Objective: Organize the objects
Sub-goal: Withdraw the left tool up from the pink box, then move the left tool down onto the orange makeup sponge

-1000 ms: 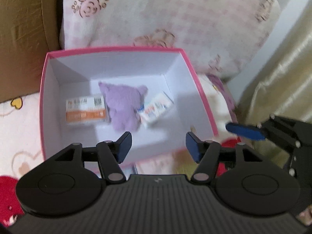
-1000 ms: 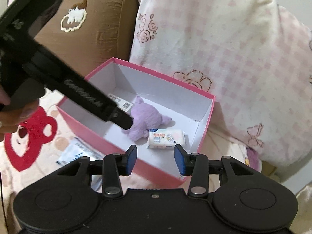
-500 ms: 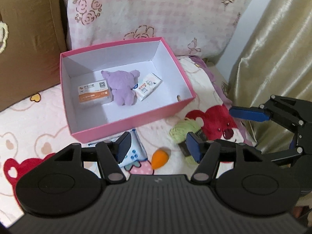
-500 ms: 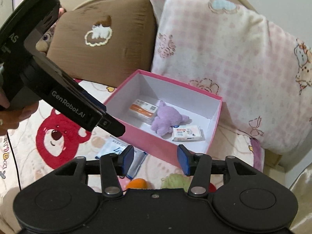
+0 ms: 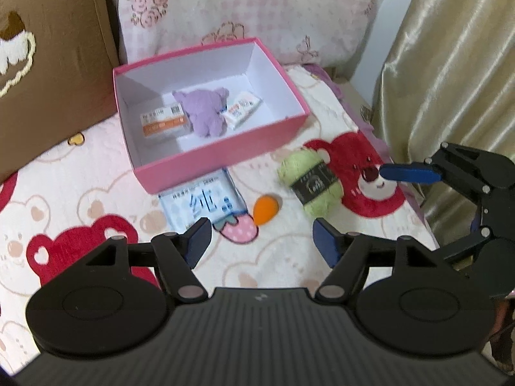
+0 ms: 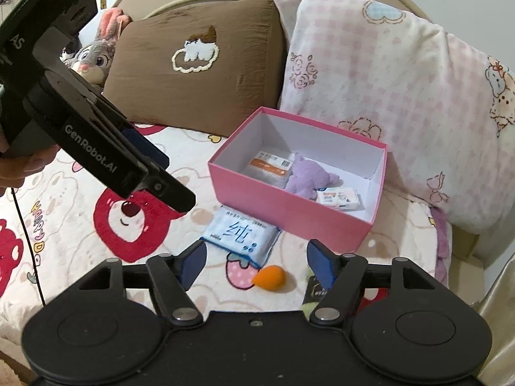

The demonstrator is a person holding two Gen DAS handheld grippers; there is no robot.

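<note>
A pink box (image 5: 225,156) (image 6: 289,212) stands on the bed. It holds an orange-and-white carton (image 5: 164,122), a purple plush (image 5: 206,112) and a small white packet (image 5: 243,109). In front of the box lie a blue tissue pack (image 5: 201,204) (image 6: 239,233), an orange egg-shaped sponge (image 5: 265,207) (image 6: 268,277) and a green yarn ball (image 5: 310,183). My left gripper (image 5: 260,244) is open and empty above the tissue pack and sponge. My right gripper (image 6: 256,262) is open and empty above the sponge.
A brown pillow (image 6: 196,64) and a pink checked pillow (image 6: 386,96) lean behind the box. A grey bunny plush (image 6: 93,54) sits at the far left. A gold curtain (image 5: 450,64) hangs at the right. The bedspread (image 5: 80,193) has red bear prints.
Both grippers have pulled back and up from the box. The tissue pack, sponge and yarn ball have come into view in front of it. Both stay open.
</note>
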